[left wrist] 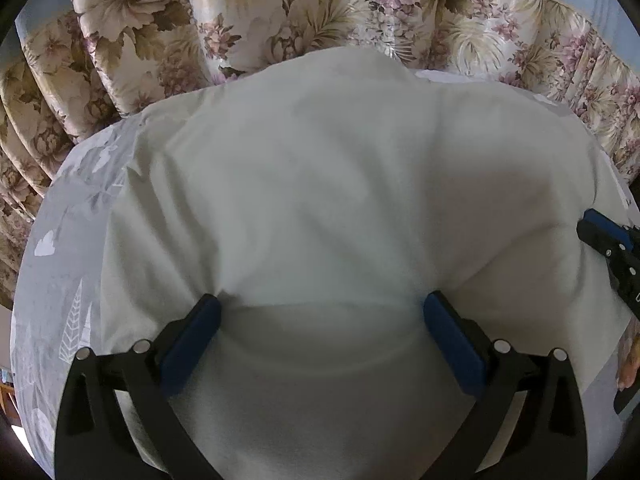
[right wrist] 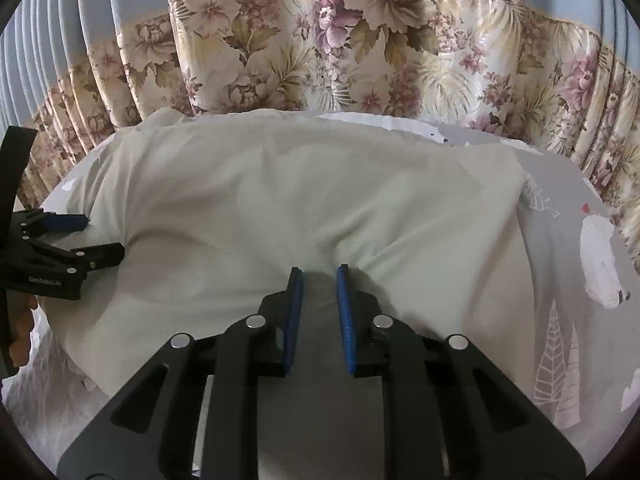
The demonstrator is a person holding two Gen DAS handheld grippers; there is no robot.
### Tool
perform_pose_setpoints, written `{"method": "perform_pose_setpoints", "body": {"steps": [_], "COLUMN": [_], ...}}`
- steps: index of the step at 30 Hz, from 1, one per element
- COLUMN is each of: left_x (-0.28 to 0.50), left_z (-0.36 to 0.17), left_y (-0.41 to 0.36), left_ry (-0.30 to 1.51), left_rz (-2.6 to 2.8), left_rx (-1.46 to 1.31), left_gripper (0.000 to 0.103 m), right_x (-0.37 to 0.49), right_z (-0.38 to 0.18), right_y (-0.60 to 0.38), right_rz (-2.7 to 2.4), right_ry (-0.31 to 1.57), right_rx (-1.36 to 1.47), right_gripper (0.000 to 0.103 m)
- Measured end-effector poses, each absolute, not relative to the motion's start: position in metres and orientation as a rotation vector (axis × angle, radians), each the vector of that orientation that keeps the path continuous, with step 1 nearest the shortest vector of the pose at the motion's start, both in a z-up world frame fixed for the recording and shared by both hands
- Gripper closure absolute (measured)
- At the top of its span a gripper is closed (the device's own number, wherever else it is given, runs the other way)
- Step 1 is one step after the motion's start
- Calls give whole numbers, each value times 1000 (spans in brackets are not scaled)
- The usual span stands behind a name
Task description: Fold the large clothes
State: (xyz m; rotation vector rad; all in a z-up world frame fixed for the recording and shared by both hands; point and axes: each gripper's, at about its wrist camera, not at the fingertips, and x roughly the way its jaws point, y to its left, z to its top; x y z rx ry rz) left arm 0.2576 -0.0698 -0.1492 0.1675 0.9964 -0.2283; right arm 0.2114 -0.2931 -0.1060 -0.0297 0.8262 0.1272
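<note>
A large white garment (left wrist: pixel 328 184) lies spread over a grey patterned bedsheet (left wrist: pixel 68 240); it also fills the right wrist view (right wrist: pixel 304 192). My left gripper (left wrist: pixel 320 308) is open wide, its blue pads pressed down on the cloth near its front edge, with a fold between them. My right gripper (right wrist: pixel 318 276) has its jaws close together, pinching a raised bunch of the white cloth. The right gripper shows at the right edge of the left wrist view (left wrist: pixel 608 248), and the left gripper at the left edge of the right wrist view (right wrist: pixel 64 248).
A floral curtain (left wrist: pixel 280 12) hangs behind the bed, also in the right wrist view (right wrist: pixel 340 48). The grey sheet with white leaf prints (right wrist: pixel 580 300) lies bare to the right of the garment. A hand (right wrist: pixel 20 332) holds the left gripper.
</note>
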Motion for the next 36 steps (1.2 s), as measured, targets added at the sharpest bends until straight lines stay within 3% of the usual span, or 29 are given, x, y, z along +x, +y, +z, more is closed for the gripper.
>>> {"method": "perform_pose_setpoints", "body": {"steps": [18, 20, 22, 23, 25, 26, 29, 32, 36], "left_x": [256, 252, 250, 252, 261, 269, 291, 314, 330], "left_z": [-146, -135, -124, -117, -109, -108, -102, -106, -120], "left_y": [-71, -66, -64, -63, -66, -69, -80, -88, -97], "left_ry": [1002, 1000, 988, 985, 989, 1000, 1017, 1062, 1123], "left_rz": [-209, -222, -256, -263, -287, -291, -295, -287, -280], "left_rx": [153, 116, 82, 72, 55, 56, 60, 57, 102], "left_gripper": [1, 2, 13, 26, 52, 73, 93, 97, 98], "right_x": [212, 213, 213, 212, 216, 222, 248, 279, 298], "right_z": [-106, -101, -88, -79, -63, -56, -53, -70, -94], "right_y": [-293, -297, -300, -299, -289, -282, -265, -259, -261], "right_rz": [112, 128, 133, 134, 150, 156, 150, 126, 104], "right_ry": [838, 858, 864, 841, 800, 786, 793, 870, 956], "right_rx": [-11, 34, 101, 117, 100, 76, 21, 8, 34], "right_gripper": [89, 84, 77, 69, 62, 62, 68, 90, 93]}}
